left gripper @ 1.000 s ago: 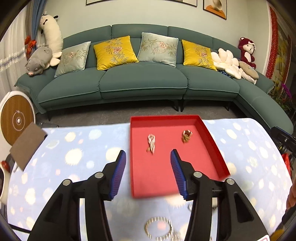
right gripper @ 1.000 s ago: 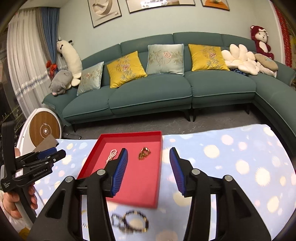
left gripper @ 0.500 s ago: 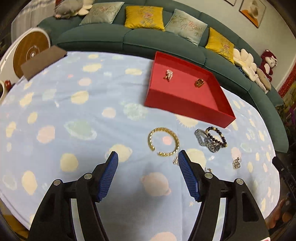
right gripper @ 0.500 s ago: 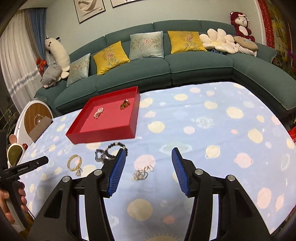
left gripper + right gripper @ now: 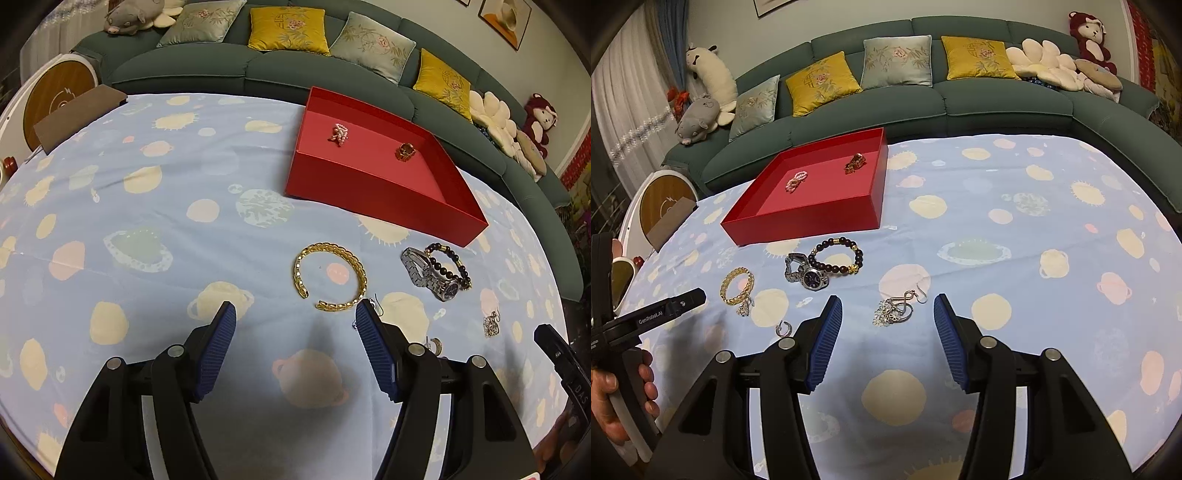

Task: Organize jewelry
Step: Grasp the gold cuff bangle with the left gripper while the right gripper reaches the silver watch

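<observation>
A red tray [image 5: 376, 194] [image 5: 809, 221] on the patterned tablecloth holds a pink beaded piece [image 5: 340, 133] [image 5: 796, 181] and a gold ring [image 5: 405, 151] [image 5: 854, 163]. In front of it lie a gold bangle [image 5: 332, 275] [image 5: 737, 286], a silver watch [image 5: 428, 274] [image 5: 807, 274], a dark bead bracelet [image 5: 448, 263] [image 5: 835, 255], silver earrings [image 5: 895, 308] [image 5: 491, 324] and a small ring [image 5: 783, 328]. My left gripper [image 5: 295, 317] is open, just short of the bangle. My right gripper [image 5: 888, 314] is open, with the earrings between its tips.
A green sofa [image 5: 923, 99] with cushions and plush toys runs behind the table. A brown board [image 5: 79, 114] lies at the table's far left corner. The left gripper's body [image 5: 646, 317] and the hand holding it show at the right view's left edge.
Both grippers have pulled back from over the tray and tilted down toward the loose jewelry on the cloth. Both stay open and empty.
</observation>
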`<move>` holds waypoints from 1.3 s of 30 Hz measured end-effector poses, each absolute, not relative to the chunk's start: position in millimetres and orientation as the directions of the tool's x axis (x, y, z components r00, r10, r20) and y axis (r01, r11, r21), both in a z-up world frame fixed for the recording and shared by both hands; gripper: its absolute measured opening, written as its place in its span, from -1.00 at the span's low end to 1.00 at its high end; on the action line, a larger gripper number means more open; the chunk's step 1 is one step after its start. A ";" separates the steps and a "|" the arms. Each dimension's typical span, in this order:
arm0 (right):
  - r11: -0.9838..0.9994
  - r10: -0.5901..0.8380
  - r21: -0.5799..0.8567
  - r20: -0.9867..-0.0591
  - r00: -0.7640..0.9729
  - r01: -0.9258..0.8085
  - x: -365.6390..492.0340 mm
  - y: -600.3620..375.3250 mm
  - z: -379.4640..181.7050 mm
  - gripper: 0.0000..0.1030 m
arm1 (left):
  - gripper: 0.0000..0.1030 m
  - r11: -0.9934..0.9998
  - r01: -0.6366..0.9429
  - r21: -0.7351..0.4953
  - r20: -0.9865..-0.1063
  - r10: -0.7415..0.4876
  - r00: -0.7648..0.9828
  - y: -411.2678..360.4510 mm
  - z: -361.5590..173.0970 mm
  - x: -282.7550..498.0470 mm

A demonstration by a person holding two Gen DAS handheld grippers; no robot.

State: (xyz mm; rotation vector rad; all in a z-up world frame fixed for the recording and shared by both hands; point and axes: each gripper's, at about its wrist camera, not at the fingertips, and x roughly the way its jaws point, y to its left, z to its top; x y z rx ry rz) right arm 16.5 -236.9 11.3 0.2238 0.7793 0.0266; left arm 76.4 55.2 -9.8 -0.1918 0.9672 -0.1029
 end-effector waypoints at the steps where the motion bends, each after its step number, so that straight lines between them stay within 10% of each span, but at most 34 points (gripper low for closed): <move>1: 0.975 0.109 0.213 -0.696 0.709 0.059 17.4 -236.8 10.2 -0.03 | 0.26 0.978 0.002 -0.209 -0.811 -0.174 0.559 53.3 -12.0 79.4; 39: 0.961 0.247 0.268 -0.745 0.620 -0.061 79.6 -174.8 -25.9 -0.10 | 0.07 0.990 0.086 -0.112 -0.794 -0.141 0.592 20.5 -22.8 108.3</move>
